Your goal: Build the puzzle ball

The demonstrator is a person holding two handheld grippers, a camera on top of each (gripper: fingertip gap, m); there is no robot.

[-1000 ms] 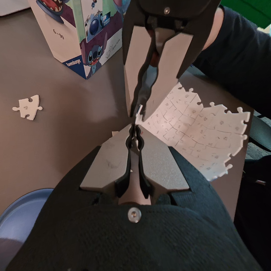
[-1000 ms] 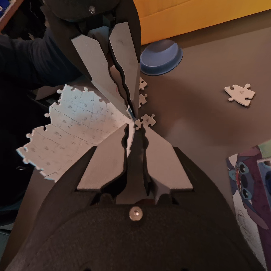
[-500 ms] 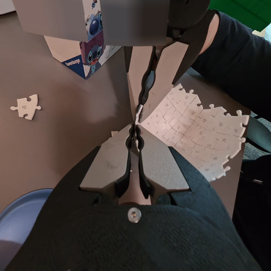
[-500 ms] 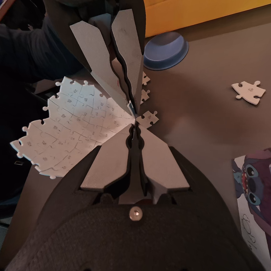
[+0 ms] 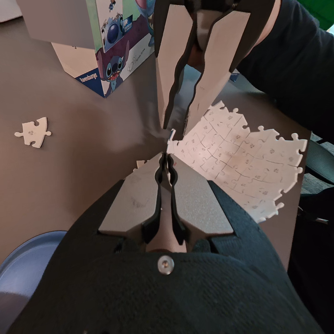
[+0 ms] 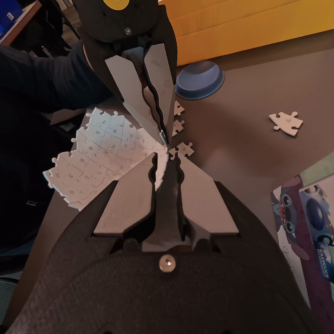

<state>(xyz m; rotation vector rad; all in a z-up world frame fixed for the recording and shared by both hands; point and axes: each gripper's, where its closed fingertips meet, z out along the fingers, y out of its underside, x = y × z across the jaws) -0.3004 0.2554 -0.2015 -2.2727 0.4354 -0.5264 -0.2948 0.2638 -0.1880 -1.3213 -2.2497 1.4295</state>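
Nearest in the left wrist view: left gripper [image 5: 166, 154], fingers clenched on the near edge of the curved puzzle shell [image 5: 240, 162], a white assembled section showing its numbered underside and fanning out to the right past the table [image 5: 81, 171] edge. Just beyond the tips, right gripper [image 5: 174, 128] pointing down from above, its fingers parted with a clear gap, nothing between them (a small tab of the shell stands up just under that gap). Off to the left, a loose piece [image 5: 33, 132] flat on the table, well apart from both tools. Bottom left, only the rim of a blue bowl [image 5: 23, 262]. Farther back, the printed puzzle box [image 5: 108, 54] upright.

Nearest in the right wrist view: right gripper [image 6: 166, 156], released, shell [image 6: 101, 157] edge lying in front of and partly behind its left finger, not pinched. Touching the tips on the right, a second loose piece [image 6: 185, 149], hardly seen from the other camera. Beyond, left gripper [image 6: 163, 140] clamped on the shell rim, a thin blue edge showing at the pinch. Beside its fingers, two more small pieces [image 6: 178, 108] near each other on the table. Farther right, the single piece [image 6: 286, 124]; behind, the whole blue bowl [image 6: 200, 81]; box [image 6: 305, 226] at the right edge. Dark sleeve [image 6: 45, 81] behind the left tool.
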